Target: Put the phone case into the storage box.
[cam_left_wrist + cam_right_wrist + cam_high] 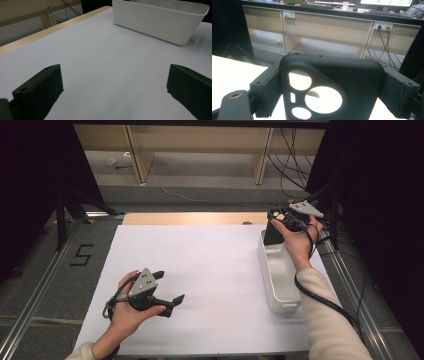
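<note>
A black phone case (271, 235) with round camera cut-outs hangs upright over the far end of a long white bin (281, 285). My right gripper (276, 222) is shut on it; in the right gripper view the phone case (359, 75) spans the gap between both jaws of the right gripper (333, 88). My left gripper (170, 286) hovers low over the white table sheet (210, 260) at the near left, jaws wide apart and holding nothing. The left gripper view shows the left gripper (113, 85) aimed across the sheet toward the white bin (160, 22).
The bin lies along the sheet's right edge, its inside looking bare from above. A wooden strip (195, 218) borders the table's far side. Metal rails (35, 295) flank the table. Beyond are desk legs and loose cables (290, 165) on the floor.
</note>
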`<state>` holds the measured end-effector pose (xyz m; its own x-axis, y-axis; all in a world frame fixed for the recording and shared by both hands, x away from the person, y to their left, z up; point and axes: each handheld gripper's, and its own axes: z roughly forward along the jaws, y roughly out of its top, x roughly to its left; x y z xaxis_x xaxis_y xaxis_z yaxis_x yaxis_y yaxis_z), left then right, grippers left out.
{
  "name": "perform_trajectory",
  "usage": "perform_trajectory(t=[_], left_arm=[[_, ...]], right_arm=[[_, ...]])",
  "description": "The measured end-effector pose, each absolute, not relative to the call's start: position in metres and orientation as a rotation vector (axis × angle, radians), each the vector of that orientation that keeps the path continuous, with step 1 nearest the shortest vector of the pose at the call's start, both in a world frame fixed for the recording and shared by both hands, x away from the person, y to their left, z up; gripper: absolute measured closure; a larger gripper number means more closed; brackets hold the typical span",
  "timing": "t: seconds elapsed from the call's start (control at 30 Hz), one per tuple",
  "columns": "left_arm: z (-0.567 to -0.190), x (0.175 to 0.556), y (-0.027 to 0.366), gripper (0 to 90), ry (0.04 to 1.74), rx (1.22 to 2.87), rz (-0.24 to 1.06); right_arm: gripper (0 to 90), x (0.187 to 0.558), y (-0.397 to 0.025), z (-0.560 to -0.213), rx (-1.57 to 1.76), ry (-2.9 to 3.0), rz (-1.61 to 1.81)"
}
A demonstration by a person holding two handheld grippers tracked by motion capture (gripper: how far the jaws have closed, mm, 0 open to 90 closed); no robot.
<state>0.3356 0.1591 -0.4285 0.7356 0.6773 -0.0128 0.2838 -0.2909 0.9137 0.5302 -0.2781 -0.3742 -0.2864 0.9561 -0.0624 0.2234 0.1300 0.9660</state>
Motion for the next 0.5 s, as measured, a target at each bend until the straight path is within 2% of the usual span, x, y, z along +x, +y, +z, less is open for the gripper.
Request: perform_trajectory(t=[0.5], left_arm=[[-0.4287, 0.3354, 0.1586, 0.0, 0.742, 1.880, 0.461]], right_arm=[[15.9, 0.5325, -0.2774, -0.3768, 1.165, 1.654, 1.203]])
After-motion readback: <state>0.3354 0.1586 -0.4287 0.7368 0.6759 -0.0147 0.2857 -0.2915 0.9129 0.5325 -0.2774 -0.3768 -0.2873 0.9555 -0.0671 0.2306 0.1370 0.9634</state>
